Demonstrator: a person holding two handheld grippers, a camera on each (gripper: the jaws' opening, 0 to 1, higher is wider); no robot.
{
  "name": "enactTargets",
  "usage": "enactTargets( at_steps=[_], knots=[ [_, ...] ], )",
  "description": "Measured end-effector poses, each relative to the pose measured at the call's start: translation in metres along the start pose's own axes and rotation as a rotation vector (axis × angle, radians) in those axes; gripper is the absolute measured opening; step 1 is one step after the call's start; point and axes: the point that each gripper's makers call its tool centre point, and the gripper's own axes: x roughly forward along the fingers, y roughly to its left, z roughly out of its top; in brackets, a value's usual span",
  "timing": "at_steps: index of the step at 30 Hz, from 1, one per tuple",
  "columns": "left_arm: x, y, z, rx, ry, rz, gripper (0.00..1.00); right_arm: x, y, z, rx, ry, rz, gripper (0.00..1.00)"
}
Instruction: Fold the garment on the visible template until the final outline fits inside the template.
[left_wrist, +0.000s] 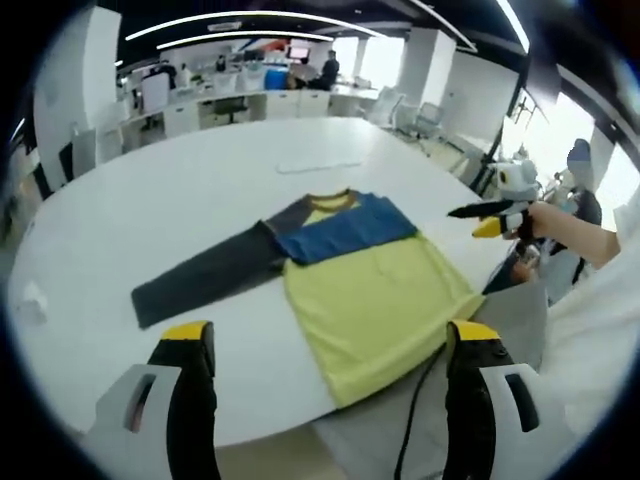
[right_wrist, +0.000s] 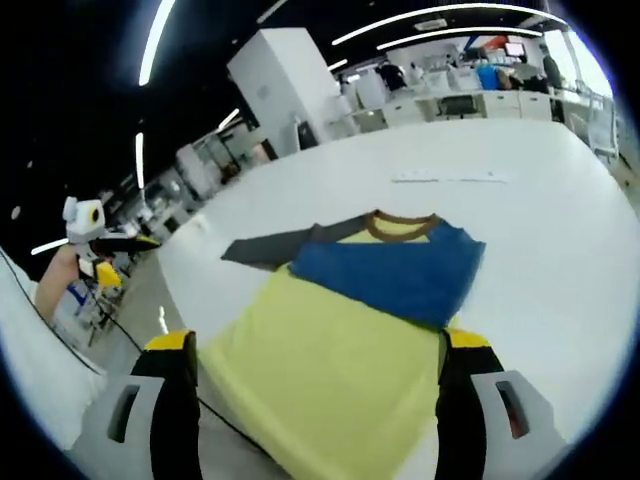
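A shirt (left_wrist: 375, 300) with a yellow body, a blue chest band (left_wrist: 345, 232), a brown collar and dark grey sleeves lies flat on the white round table (left_wrist: 180, 190). One grey sleeve (left_wrist: 205, 275) stretches out to the left. The hem reaches the table's near edge. My left gripper (left_wrist: 330, 335) hovers open before the hem. My right gripper (left_wrist: 482, 212), held by a hand, hovers off the shirt's right side. From the right gripper view, the shirt (right_wrist: 330, 350) lies just ahead of the open right gripper (right_wrist: 315, 348), with the left gripper (right_wrist: 112, 240) off to the left.
A faint thin marking (left_wrist: 318, 166) lies on the table beyond the collar. A small white object (left_wrist: 30, 298) sits near the table's left edge. A black cable (left_wrist: 418, 410) hangs below the near edge. Desks, chairs (left_wrist: 425, 118) and people stand behind the table.
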Motion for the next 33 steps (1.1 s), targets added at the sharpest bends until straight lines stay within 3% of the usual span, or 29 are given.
enactTargets(
  at_steps=[9,16,29,33],
  knots=[
    [0.004,0.003,-0.003,-0.01,0.017,-0.002,0.96,-0.034,-0.011,0.0,0.007,-0.048,-0.079,1.0],
    [0.011,0.002,0.003,-0.001,0.021,-0.011,0.99,-0.053,-0.021,-0.006,0.011,-0.055,-0.121,1.0],
    [0.007,0.01,0.006,0.01,0.037,-0.016,1.0,-0.06,-0.026,-0.006,0.027,-0.075,-0.136,1.0],
    [0.006,0.011,0.006,-0.024,0.03,-0.035,1.0,-0.06,-0.028,-0.006,0.028,-0.078,-0.139,1.0]
  ],
)
